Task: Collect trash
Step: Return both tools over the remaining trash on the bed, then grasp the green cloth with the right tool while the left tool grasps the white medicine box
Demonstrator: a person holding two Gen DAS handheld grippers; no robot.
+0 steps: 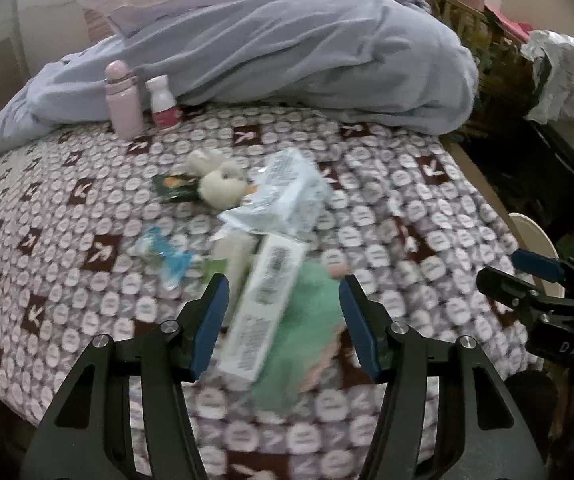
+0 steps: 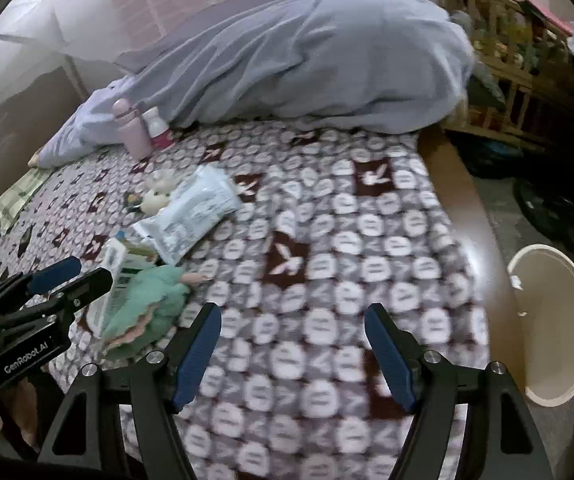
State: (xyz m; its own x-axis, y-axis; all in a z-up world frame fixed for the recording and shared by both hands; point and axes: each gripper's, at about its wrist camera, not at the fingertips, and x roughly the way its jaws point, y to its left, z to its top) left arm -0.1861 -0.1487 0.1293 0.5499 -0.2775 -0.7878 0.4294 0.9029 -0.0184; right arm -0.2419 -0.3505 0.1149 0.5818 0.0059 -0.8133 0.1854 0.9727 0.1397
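Note:
Litter lies on the patterned bedspread [image 1: 407, 208]: a long white carton with a barcode [image 1: 261, 300], a crumpled white plastic packet [image 1: 287, 196], a blue-and-clear wrapper [image 1: 165, 252] and a dark green wrapper [image 1: 175, 186]. A doll in a mint-green dress [image 1: 307, 320] lies beside the carton. My left gripper [image 1: 283, 292] is open, with its fingers either side of the carton and the doll. My right gripper [image 2: 293, 320] is open and empty over bare bedspread [image 2: 327, 240]. The carton [image 2: 113, 276], the packet [image 2: 191, 212] and the doll [image 2: 155, 304] lie to its left.
A cream round bin [image 2: 555, 332] stands on the floor off the bed's right edge. A pink flask [image 1: 121, 100] and a white bottle [image 1: 163, 102] stand against a heaped grey duvet [image 1: 287, 60]. A small white plush toy [image 1: 219, 184] lies by the wrappers. Wooden furniture [image 2: 507, 60] stands behind.

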